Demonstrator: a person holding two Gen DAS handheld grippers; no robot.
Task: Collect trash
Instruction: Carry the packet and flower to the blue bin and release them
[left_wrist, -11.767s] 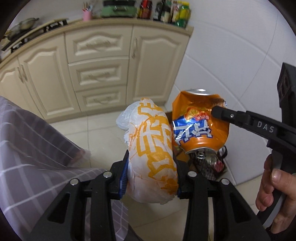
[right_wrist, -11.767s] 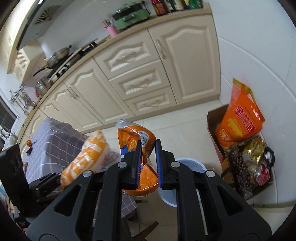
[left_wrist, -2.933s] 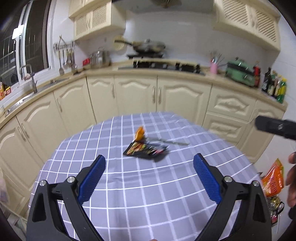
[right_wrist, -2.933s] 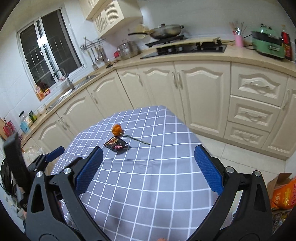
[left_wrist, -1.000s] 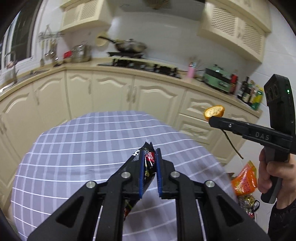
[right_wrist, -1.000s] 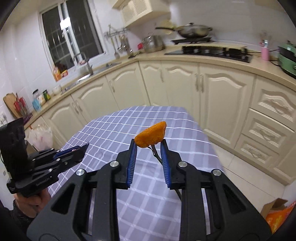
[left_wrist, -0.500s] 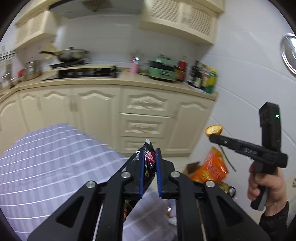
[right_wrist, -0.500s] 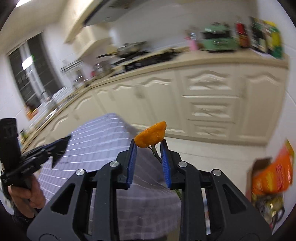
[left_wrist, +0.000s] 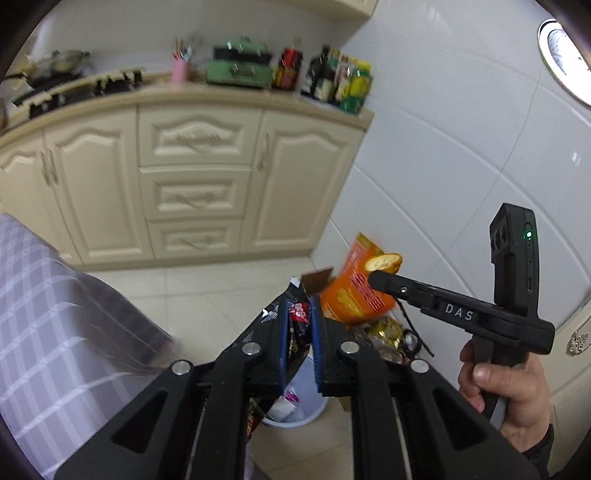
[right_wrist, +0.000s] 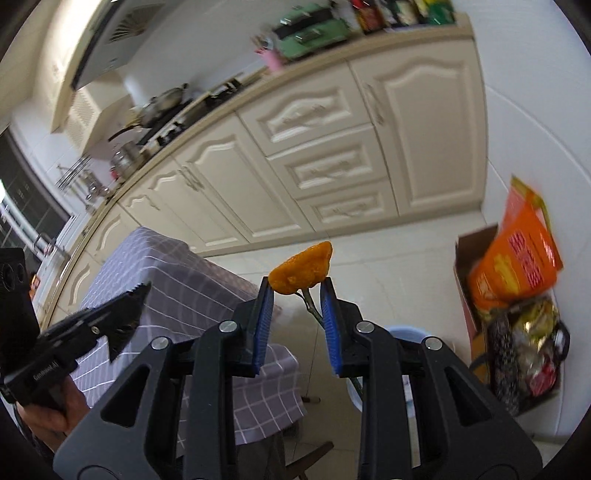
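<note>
My left gripper (left_wrist: 298, 314) is shut on a black snack wrapper (left_wrist: 295, 325), which hangs down between the blue pads. Right below it on the floor stands a pale blue bin (left_wrist: 301, 404) with scraps inside. My right gripper (right_wrist: 297, 295) is shut on a piece of orange peel (right_wrist: 301, 271) whose thin stem (right_wrist: 312, 308) hangs down between the fingers. The bin's rim (right_wrist: 404, 331) shows just behind the right finger. In the left wrist view the right gripper (left_wrist: 378, 276) is at the right, carrying the peel (left_wrist: 383, 261). The left gripper (right_wrist: 125, 306) is at the left of the right wrist view.
The table with a grey checked cloth (left_wrist: 48, 332) is at the left, close to the bin. A cardboard box (right_wrist: 467, 254) with an orange bag (right_wrist: 521, 266) and shiny packets stands against the white tiled wall. Cream cabinets (left_wrist: 192, 192) run along the back.
Both grippers have swung from over the table toward the floor corner by the wall and tilted down. The bin has come into view. The wrapper and the peel are still held.
</note>
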